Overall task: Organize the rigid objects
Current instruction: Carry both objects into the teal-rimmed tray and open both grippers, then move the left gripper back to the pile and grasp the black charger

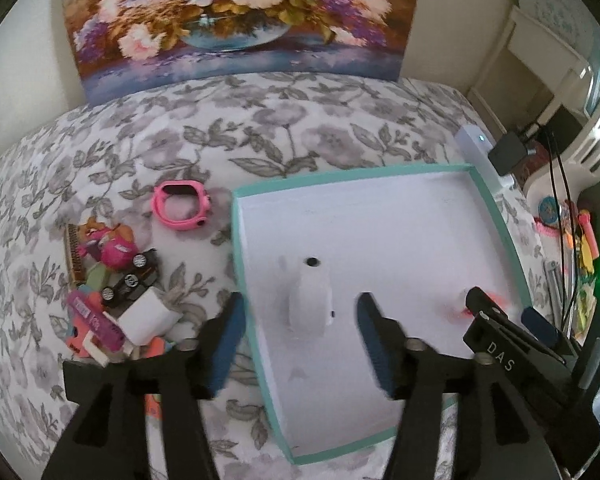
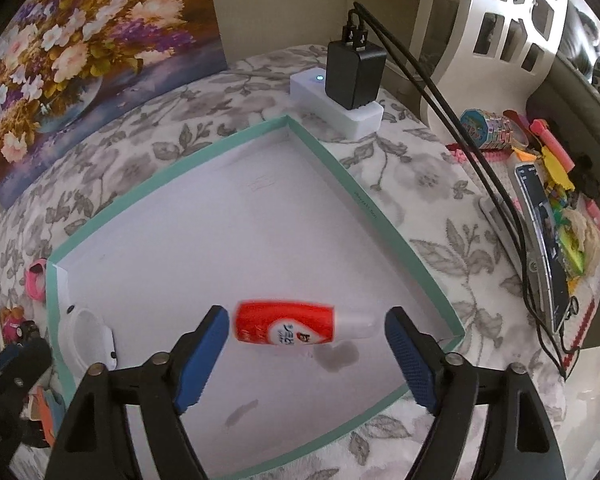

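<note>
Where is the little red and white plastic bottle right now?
The red and white plastic bottle lies on its side inside the teal-rimmed white box, near its right-hand corner, between the right gripper's open fingers.

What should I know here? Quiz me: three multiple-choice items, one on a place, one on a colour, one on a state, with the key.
1. The rim of the box is:
A. teal
B. red
C. black

2. The pink watch lies:
A. inside the box
B. on the floral bedspread, outside the box
C. on top of the black charger

3. The right gripper has its jaws:
A. shut on the red-and-white bottle
B. open, with the bottle between them
C. shut on nothing

Key:
1 A, the band around the white floor of the box is teal.
2 B, the pink watch sits on the cloth left of the box wall.
3 B, a gap shows at each end of the bottle.
</note>
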{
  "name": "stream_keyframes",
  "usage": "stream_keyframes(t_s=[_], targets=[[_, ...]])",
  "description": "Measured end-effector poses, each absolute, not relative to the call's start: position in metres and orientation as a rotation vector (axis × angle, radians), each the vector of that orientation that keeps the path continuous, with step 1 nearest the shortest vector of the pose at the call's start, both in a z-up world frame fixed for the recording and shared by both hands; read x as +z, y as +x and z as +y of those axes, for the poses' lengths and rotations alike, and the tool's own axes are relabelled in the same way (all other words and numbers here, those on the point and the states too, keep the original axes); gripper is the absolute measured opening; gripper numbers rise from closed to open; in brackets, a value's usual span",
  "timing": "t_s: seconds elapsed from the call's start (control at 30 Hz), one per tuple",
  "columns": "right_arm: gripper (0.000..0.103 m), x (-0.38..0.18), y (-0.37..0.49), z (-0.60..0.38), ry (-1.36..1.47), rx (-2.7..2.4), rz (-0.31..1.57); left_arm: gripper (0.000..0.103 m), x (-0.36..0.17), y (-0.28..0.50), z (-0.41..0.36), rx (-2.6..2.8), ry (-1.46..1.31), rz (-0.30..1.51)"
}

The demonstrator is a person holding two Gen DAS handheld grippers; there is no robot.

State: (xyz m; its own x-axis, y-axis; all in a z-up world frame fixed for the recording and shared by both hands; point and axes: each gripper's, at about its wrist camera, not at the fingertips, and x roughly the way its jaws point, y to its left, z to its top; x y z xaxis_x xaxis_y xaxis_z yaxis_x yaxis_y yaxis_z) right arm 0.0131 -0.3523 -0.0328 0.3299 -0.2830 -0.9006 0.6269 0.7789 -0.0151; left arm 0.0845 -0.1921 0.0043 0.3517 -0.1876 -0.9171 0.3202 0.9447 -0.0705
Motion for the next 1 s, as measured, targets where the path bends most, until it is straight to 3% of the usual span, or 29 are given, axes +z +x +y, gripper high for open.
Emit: stream_keyframes(t_s=[0.13,0.23,0.3,0.37,0.4,1.0], targets=[[0.093,-0.031,0.014,-0.347,0.354,-0.606,1.082,0.066,0.005,0.089,-0.172,-0.291,0.095,1.174],[0.094,-0.029,0.015,-0.342,0.336,-0.605,1.083,0.075,0.004,0.093,-0.15,-0.25,0.055,1.186],[0.103,-0.026,0.016,-0.336,0.321,-0.599,1.08,0.077,0.005,0.094,-0.136,-0.226,0.03,1.189],[0.103,-0.022,0.017,-0.328,0.308,-0.583,1.07,0.092,0.009,0.097,-0.116,-0.184,0.004,1.181],[0.103,-0.019,0.018,-0.323,0.301,-0.571,1.066,0.094,0.01,0.098,-0.107,-0.165,-0.006,1.174],[0.103,0.012,0.041,-0.196,0.257,-0.233,1.04,0.096,0.035,0.093,0.033,0.127,-0.119,1.123]])
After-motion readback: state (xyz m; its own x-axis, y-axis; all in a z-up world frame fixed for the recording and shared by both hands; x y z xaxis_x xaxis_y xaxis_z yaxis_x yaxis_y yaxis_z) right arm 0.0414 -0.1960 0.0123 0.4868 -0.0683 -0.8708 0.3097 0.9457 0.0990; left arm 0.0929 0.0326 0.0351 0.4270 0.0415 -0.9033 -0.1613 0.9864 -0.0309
